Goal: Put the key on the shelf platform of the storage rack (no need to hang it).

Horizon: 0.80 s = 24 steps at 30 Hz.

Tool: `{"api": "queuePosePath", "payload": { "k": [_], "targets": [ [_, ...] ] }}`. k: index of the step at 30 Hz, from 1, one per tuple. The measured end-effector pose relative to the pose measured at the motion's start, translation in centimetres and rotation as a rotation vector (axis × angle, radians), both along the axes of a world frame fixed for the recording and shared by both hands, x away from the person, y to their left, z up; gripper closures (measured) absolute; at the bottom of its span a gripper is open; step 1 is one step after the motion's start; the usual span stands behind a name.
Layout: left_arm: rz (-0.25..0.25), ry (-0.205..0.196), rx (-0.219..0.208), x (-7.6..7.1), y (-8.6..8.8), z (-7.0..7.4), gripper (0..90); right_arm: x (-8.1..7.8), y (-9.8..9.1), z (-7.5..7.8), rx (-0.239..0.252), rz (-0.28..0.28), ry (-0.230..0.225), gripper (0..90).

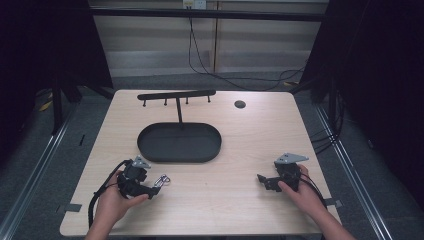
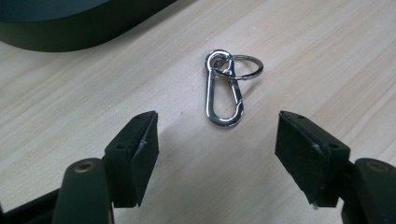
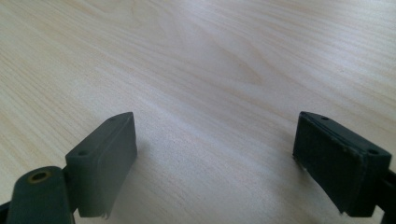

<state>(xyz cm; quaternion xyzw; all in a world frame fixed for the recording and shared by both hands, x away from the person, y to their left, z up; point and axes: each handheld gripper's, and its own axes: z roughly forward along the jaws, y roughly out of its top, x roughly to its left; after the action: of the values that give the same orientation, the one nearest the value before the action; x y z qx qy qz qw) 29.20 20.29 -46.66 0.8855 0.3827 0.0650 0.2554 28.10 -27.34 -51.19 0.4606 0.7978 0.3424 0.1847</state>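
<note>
The work in hand looks like picking up the metal clip with its key ring and hanging it on the black rack that stands behind the oval tray. Judged from how things lie, almost nothing of that is done: the clip lies flat on the wooden table, in front of the tray and just ahead of the left gripper, untouched.

In the left gripper view the left gripper has its jaws spread fairly wide with nothing between them; the clip lies just beyond the tips, centred on the gap, with the ring looped through its small end. The grasp, the lift and the hanging are all left to do.

The right gripper rests near the right edge of the table, well apart from the clip. Its own view shows the right gripper with jaws wide apart over bare wood, holding nothing.

Some things are hard to make out. In the high view the clip is a small glint, and the rack's pegs are tiny, so which peg suits it cannot be told. The tray's inside is dark, and whether it holds anything is unclear. The tray is cut off at the top edge of the left gripper view
</note>
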Motion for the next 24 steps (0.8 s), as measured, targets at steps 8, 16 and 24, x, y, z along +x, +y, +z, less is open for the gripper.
{"api": "queuePosePath", "payload": {
  "k": [8, 16, 24],
  "targets": [
    [-0.004, 0.014, 0.019, 0.3, -0.2, 0.7, 31.7, 0.0, 0.0, 0.0, 0.0, 0.0, 0.0, 12.9],
    [-0.016, 0.031, 0.035, 0.7, -0.4, 1.2, 33.7, 0.0, 0.0, 0.0, 0.0, 0.0, 0.0, 12.9],
    [-0.018, 0.065, 0.054, 1.0, -0.7, 1.3, 35.7, 0.0, 0.0, 0.0, 0.0, 0.0, 0.0, 12.9]
  ]
}}
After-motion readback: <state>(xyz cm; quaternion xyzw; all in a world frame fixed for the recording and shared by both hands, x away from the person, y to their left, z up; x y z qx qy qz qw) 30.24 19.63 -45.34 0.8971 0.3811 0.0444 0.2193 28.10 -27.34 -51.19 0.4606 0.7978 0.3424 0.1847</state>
